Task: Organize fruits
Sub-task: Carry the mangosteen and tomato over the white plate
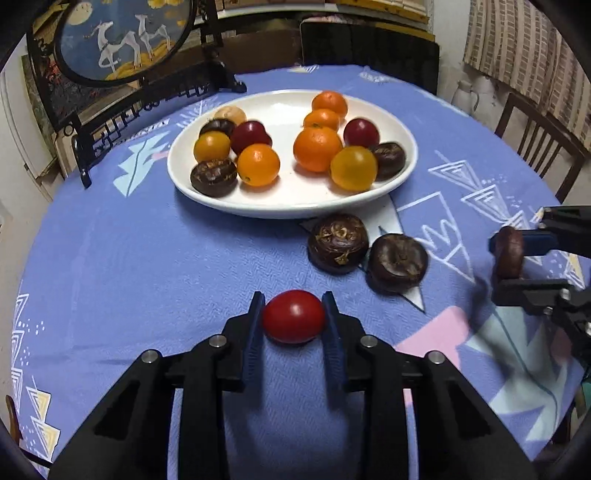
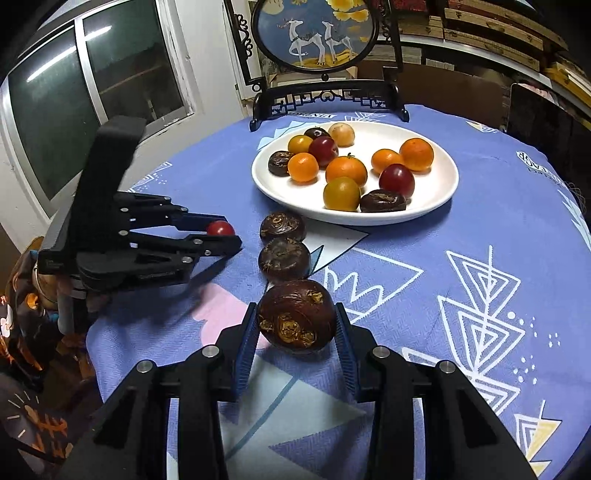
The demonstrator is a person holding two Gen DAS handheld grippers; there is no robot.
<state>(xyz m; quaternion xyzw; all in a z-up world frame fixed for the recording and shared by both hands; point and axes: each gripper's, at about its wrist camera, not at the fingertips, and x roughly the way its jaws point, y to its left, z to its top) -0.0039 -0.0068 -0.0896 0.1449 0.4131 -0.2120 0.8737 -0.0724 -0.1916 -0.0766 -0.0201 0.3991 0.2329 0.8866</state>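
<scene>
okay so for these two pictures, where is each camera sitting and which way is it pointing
Left wrist view: sits on the left gripper, looking forward and down across the table at the white plate; its fingers clamp a red fruit, with the right gripper at right.
Right wrist view: sits on the right gripper, aimed the same way, shut on a dark brown fruit; the left gripper shows at left.
Shared: plate, both grippers, blue tablecloth, deer screen.

A round table under a blue patterned cloth (image 2: pixel 480 192). Behind it, a dark-framed deer screen (image 2: pixel 316 33), a window (image 2: pixel 92 92), wooden chairs (image 1: pixel 535 140), a curtain (image 1: pixel 517 48), shelving (image 2: pixel 491 33).
</scene>
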